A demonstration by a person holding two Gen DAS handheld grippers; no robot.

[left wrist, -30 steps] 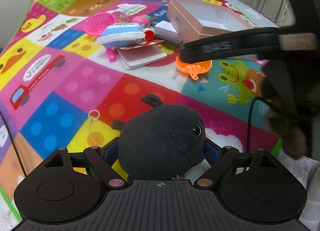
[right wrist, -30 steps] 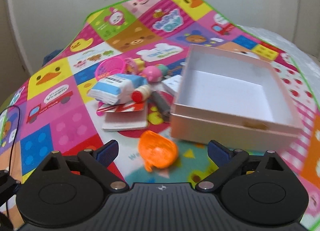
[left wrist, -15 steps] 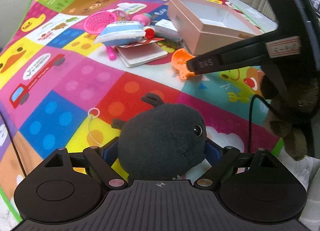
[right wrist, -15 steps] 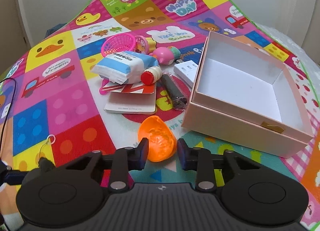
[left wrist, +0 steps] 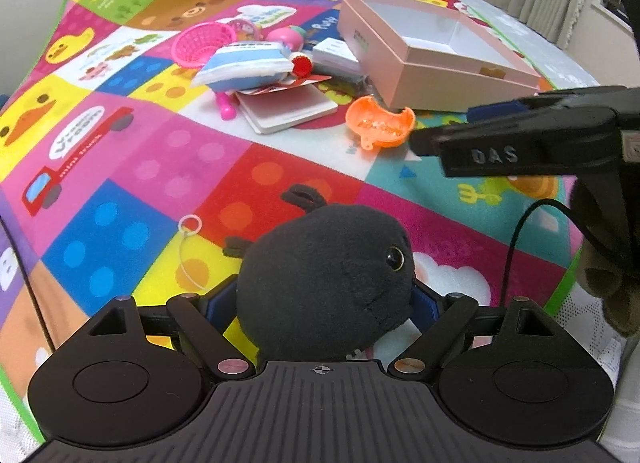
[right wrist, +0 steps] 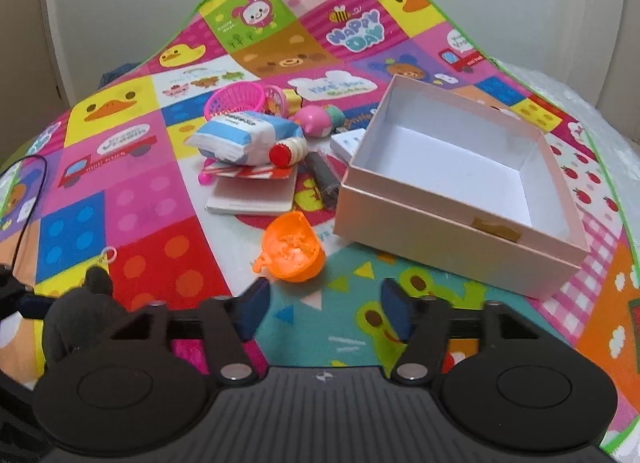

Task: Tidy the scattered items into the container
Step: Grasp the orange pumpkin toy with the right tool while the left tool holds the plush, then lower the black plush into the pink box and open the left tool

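My left gripper [left wrist: 324, 299] is shut on a black plush toy [left wrist: 324, 279], held low over the colourful play mat [left wrist: 132, 167]; the plush also shows at the lower left of the right wrist view [right wrist: 80, 311]. My right gripper [right wrist: 326, 309] has its jaws opening, with nothing between them. An orange plastic cup [right wrist: 292, 251] lies on its side on the mat just beyond the right gripper's left fingertip, apart from it. From the left wrist view, the right gripper [left wrist: 420, 139] ends right beside the orange cup [left wrist: 378, 125]. The open pink box [right wrist: 440, 235] stands empty behind the cup.
A pile lies left of the box [left wrist: 420, 75]: a pink basket [right wrist: 236, 101], a blue-white tissue pack [right wrist: 248, 137], a red-capped bottle [right wrist: 286, 151], a notebook [right wrist: 256, 195], a dark tube [right wrist: 322, 177] and a white packet [right wrist: 346, 141]. A person's brown sleeve [left wrist: 604, 287] is at the right.
The right gripper's jaws closed around the orange cup, then spread again and drew back. The cup has rolled so that its hollow faces me. The left gripper kept still with the plush.
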